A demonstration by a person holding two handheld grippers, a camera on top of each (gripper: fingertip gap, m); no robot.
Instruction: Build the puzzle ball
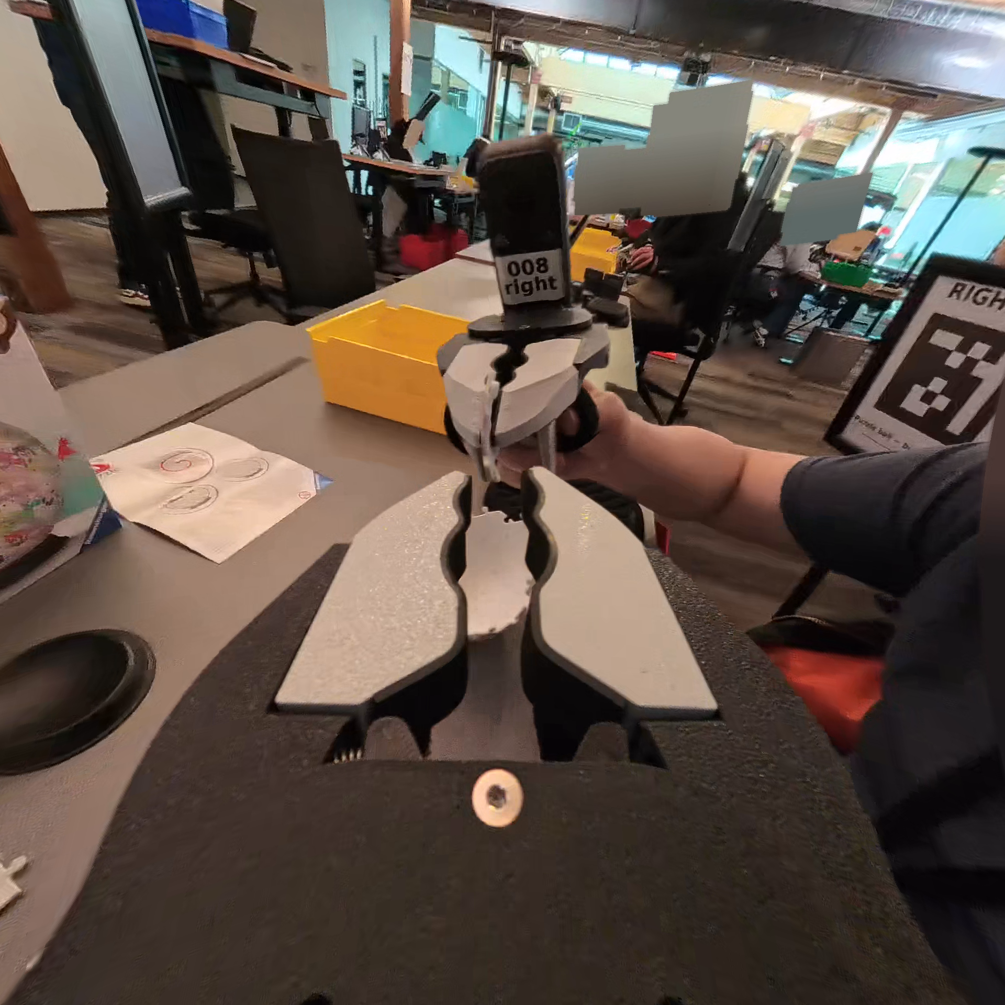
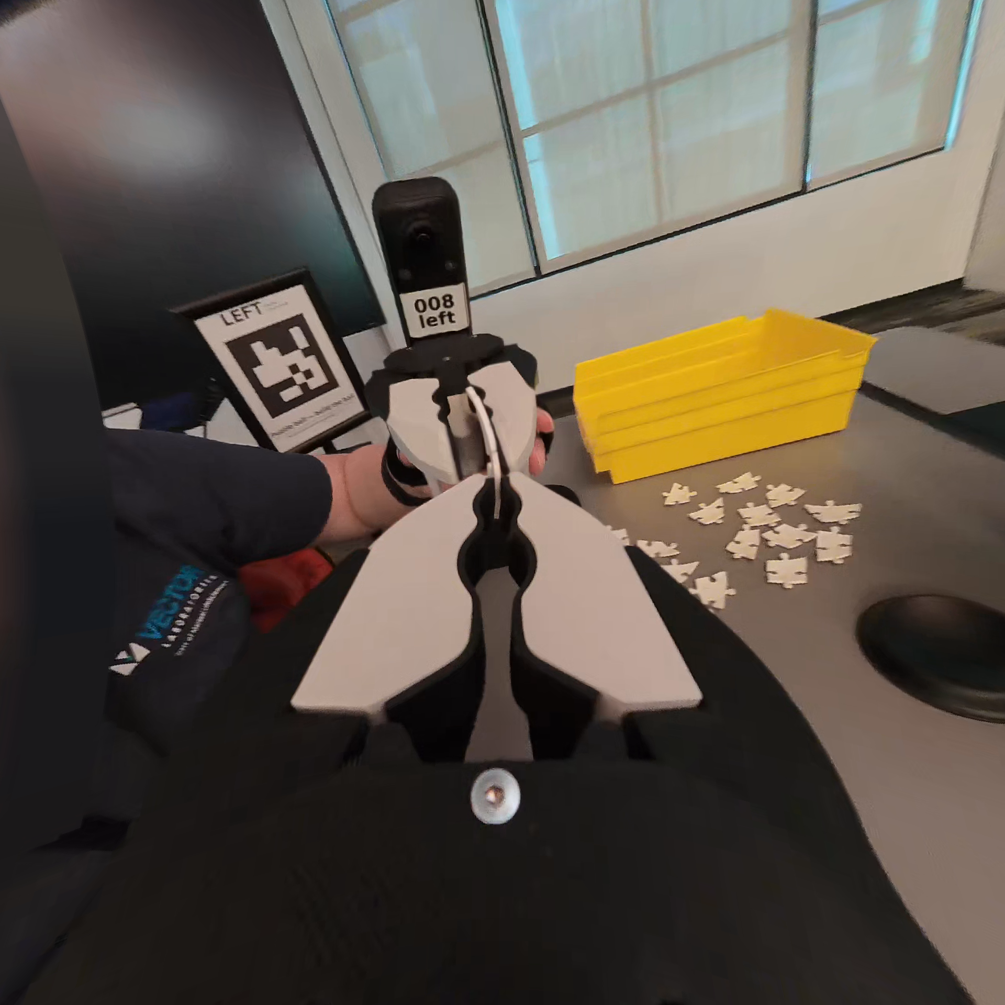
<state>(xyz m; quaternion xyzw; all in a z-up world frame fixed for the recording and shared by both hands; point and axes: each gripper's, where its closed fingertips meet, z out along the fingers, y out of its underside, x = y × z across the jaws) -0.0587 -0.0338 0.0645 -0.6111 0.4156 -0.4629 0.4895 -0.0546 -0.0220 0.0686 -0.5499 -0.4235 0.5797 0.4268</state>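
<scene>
Two grippers face each other tip to tip above the near edge of a grey table [image 1: 163, 598], each pinching a white puzzle piece.

In the left wrist view, at the far left edge, a colourful puzzle ball box [image 1: 43, 500] stands on the table, and just right of it lies a white instruction sheet [image 1: 212, 489]. A black round recess [image 1: 65, 696] sits nearer, at the left. Farther back stands a yellow bin [image 1: 380, 370]. The left gripper [image 1: 497, 484] has its fingers closed onto a curved white puzzle piece [image 1: 497, 587] held between them. Directly beyond it, the right gripper [image 1: 489, 467] points back, clamped on a thin white piece [image 1: 489, 413] seen edge-on; the two pieces appear to meet at the tips, though contact is hard to confirm.

In the right wrist view, a framed marker sign [image 2: 283, 370] leans at the left. The right gripper's fingers stand nearly together on the edge-on piece. To the right, loose white puzzle pieces [image 2: 761, 527] lie scattered flat on the table, just near of the yellow bin.
</scene>
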